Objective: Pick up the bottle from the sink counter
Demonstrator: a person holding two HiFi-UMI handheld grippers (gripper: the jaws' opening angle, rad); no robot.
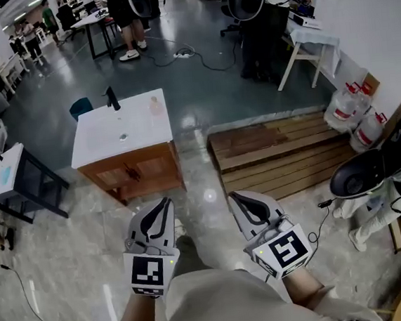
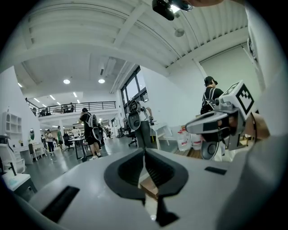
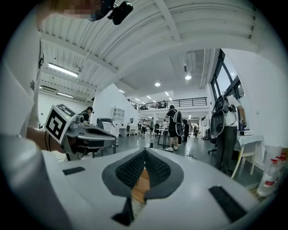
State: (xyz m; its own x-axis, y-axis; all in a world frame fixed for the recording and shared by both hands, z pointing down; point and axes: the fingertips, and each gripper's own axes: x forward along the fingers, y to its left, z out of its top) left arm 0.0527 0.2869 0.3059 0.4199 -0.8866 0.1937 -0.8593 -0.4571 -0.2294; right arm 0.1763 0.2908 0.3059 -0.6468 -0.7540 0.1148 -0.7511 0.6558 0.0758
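You hold your left gripper (image 1: 166, 202) and right gripper (image 1: 234, 197) side by side, jaws pressed together and empty, well apart from the pale bottle (image 1: 156, 106) standing at 12 o'clock on the white tabletop (image 1: 100, 143).

- Wooden pallet (image 1: 284, 152) lying flat on the floor.
- Large water jugs (image 1: 351, 110) at the pallet's far right corner.
- White power strip (image 1: 184, 52) on the grey floor, far off.
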